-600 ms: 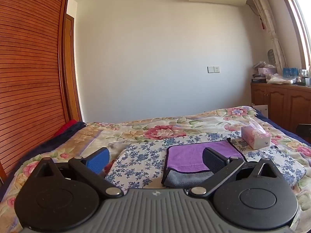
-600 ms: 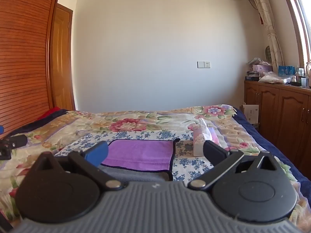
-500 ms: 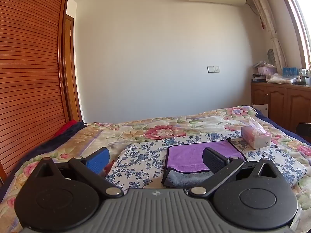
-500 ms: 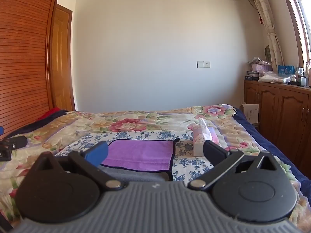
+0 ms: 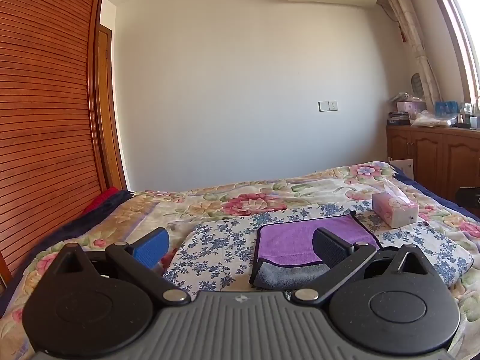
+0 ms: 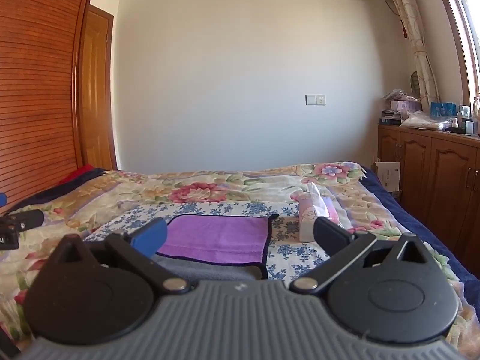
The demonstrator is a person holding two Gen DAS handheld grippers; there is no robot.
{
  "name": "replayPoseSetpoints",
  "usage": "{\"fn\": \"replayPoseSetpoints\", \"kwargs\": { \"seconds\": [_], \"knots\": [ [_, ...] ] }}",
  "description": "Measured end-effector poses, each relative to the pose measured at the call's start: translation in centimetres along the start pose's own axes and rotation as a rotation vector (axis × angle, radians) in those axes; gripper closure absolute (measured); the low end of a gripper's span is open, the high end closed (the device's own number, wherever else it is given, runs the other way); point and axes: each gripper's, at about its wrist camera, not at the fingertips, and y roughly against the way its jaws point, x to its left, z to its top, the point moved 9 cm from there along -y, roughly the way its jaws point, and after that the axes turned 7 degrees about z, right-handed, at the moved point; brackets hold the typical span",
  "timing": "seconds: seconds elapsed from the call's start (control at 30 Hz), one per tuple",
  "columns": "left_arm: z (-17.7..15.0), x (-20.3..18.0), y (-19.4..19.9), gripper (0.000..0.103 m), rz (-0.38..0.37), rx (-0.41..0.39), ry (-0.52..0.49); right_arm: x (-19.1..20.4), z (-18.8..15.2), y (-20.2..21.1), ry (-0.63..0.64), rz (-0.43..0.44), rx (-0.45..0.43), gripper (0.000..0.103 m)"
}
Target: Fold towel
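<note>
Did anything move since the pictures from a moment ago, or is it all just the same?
Nothing visibly changed. The purple towel lies in the same spot on the bed, with its grey underside turned up along the near edge, and the tissue box sits beside it as before. The left gripper and the right gripper both stay open, above the bed, holding nothing.

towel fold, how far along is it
The purple towel already lies folded at least once on the blue-flowered cloth, with a grey underside strip showing along its near edge. Nothing is in hand: the left hand-held gripper and the right hand-held gripper are both open, short of the towel. Any further fold has not begun. The tissue box sits beside it.
</note>
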Motion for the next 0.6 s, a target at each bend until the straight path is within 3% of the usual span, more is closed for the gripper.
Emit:
{"fn": "replayPoseSetpoints", "kwargs": {
  "seconds": [0.6],
  "knots": [
    [-0.03,-0.03,0.33,0.0,0.003,0.0,-0.006,0.11,0.09,0.03,0.001,0.001,0.002,0.0]
  ]
}}
